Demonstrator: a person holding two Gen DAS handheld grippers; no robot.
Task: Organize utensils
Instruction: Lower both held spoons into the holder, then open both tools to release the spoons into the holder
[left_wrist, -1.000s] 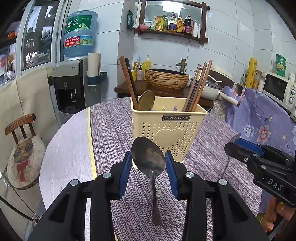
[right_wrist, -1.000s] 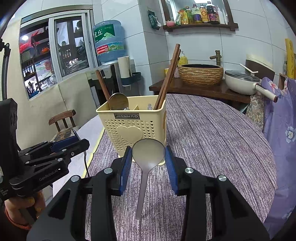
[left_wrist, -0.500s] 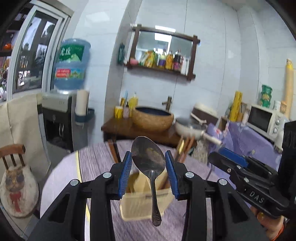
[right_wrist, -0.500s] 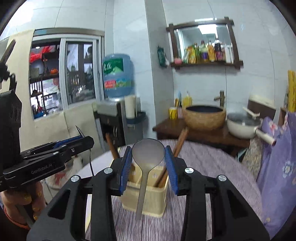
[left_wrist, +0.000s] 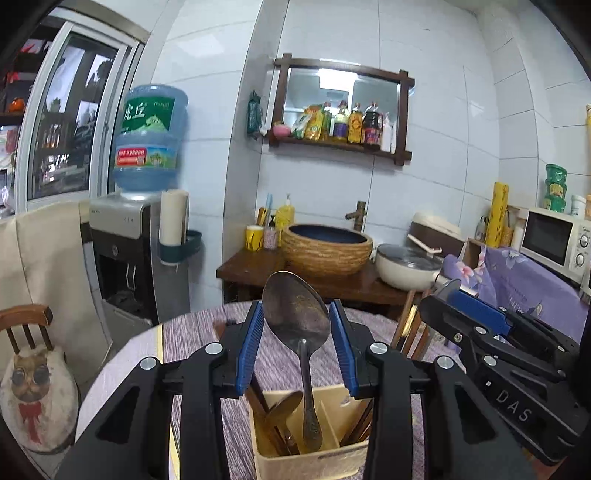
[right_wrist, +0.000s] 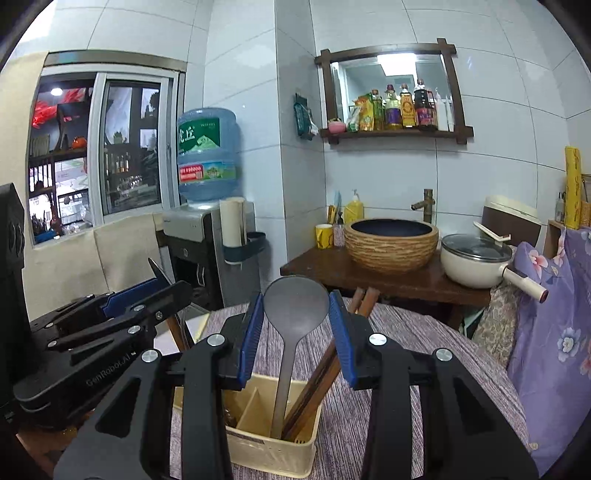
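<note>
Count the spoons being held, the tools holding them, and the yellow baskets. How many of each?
Held spoons: 2, the metal spoon and the grey spoon
Tools: 2, the left tool and the right tool
Yellow basket: 1
Total: 5

A: What stands in the way over the cream utensil holder (left_wrist: 306, 463)?

B: In the left wrist view, a wooden spoon (left_wrist: 282, 410) and dark chopsticks (left_wrist: 360, 424) lean up out of it. The metal spoon (left_wrist: 297, 317) hangs handle-down into the gap between them.

A: And to the right?

B: The right gripper (left_wrist: 448, 291) crowds in just beside the left gripper (left_wrist: 296, 332), so little room is left between the two.

A: From the right wrist view?

B: Brown chopsticks (right_wrist: 325, 365) slant across the holder's right compartment, just beside the grey spoon (right_wrist: 295, 306). The divider (right_wrist: 255, 408) walls off the left compartment. The purple tablecloth (right_wrist: 424, 369) toward the table's right edge lies bare.
</note>
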